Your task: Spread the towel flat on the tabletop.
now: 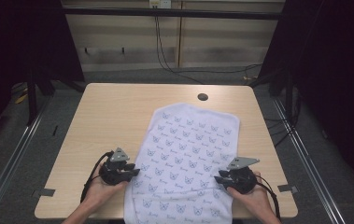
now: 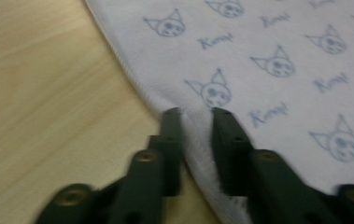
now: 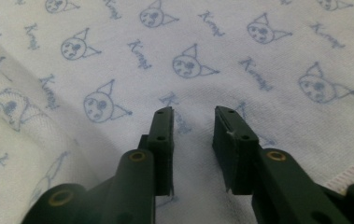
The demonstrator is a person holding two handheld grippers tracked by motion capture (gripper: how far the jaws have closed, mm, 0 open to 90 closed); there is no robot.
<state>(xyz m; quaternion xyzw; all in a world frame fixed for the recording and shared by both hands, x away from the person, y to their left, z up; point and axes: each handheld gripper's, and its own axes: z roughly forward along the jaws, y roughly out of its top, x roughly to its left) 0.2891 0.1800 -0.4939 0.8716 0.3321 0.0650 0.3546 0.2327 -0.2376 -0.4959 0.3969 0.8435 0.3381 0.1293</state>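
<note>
While the wooden table (image 1: 118, 112) takes up most of the high view, the thing being worked is the white towel (image 1: 188, 154) with a blue cat-face print. It lies flat and spread on the right-centre of the tabletop, slightly skewed, its near end running to or just over the front edge. No fold in it yet as far as can be seen; a soft ripple shows at the left of the right gripper view.

Left hand (image 1: 101, 189) brings the left gripper (image 2: 197, 114) to the towel's left hem. Jaws stand narrowly apart and straddle the stitched edge (image 2: 132, 77), one jaw over bare wood, the other over cloth. Hem sits in the gap, pads not visibly pressing: not gripping.

Right hand (image 1: 254, 196) holds the right gripper (image 3: 193, 114) over the towel's right side, just inside the right hem (image 3: 352, 170). Jaws narrowly apart, flat cloth below them, nothing pinched between: released.

Small round hole (image 1: 202, 97) in the table beyond the towel's far end, apart from it.

Progress, judged: early. Both grippers are placed at opposite side edges near the front end, which looks like setup for a fold or lift. Left to do: close on both edges, raise the cloth, carry it over, lay it down.
</note>
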